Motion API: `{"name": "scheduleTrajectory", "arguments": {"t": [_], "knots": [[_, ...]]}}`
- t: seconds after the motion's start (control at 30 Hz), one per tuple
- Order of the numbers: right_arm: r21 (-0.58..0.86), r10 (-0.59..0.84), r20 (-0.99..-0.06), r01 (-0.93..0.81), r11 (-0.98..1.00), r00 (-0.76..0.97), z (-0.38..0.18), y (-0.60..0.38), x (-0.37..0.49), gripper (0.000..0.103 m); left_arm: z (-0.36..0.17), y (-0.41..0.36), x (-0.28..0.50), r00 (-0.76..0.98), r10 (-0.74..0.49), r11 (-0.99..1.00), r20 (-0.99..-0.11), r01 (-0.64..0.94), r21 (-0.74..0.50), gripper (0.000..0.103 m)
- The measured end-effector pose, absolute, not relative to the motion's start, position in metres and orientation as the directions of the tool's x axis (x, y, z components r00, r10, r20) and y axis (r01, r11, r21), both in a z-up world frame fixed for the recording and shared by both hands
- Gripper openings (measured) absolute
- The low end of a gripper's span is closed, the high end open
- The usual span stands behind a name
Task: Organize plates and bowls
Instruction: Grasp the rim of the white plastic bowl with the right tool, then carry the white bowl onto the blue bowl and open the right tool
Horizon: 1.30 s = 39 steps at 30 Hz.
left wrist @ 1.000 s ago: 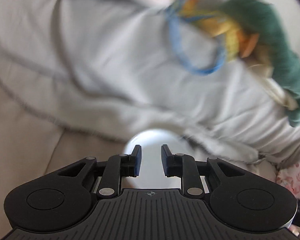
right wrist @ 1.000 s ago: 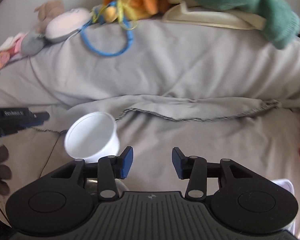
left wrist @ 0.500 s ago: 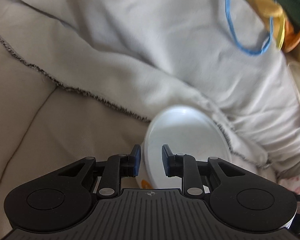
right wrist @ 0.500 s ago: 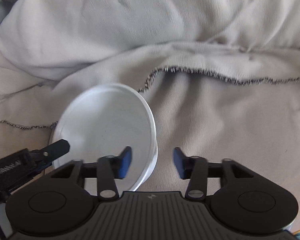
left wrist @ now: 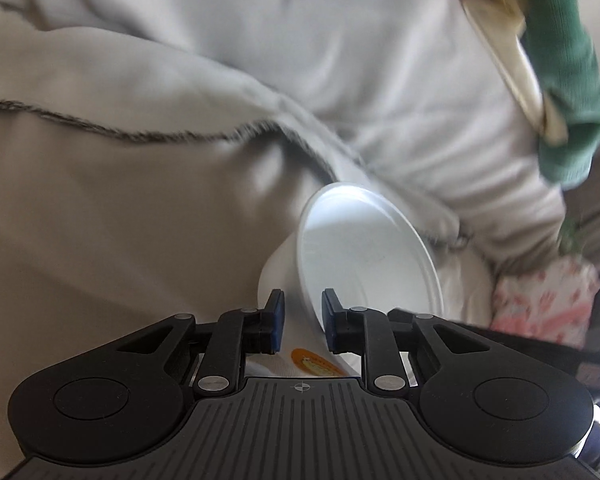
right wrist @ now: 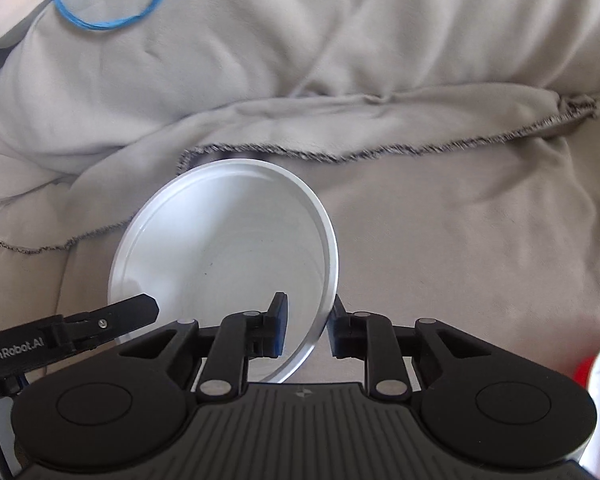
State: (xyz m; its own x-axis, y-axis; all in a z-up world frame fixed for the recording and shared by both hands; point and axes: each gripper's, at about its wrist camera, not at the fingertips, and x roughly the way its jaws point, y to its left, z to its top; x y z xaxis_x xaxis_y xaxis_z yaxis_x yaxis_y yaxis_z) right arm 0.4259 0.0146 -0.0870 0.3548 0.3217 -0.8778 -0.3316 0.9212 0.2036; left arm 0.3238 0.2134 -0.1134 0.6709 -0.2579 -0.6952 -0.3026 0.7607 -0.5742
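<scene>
Bowl (right wrist: pixel 220 248) rim gripped from two sides: a white plastic bowl hangs tilted above a beige blanket (right wrist: pixel 440 220) on a couch, the right tool (right wrist: pixel 306 326) clamped together on its thin edge, one pad inside and one outside. The left tool (left wrist: pixel 302 322) straddles the opposite wall, jaws closing on it. Risk lies in the light, flexible rim, which could buckle or slip free if the two hands pull against each other.
</scene>
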Motion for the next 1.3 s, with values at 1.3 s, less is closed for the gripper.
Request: {"name": "scheduleTrajectory", "arguments": {"t": [1.3], "knots": [[0.217,0.278,-0.898,-0.206,0.954,0.341,-0.105,-0.054,0.433,0.023,-0.125,0.156,0.340,0.677,-0.337,0.791,-0.654,-0.173,-0.587,0.030]]}}
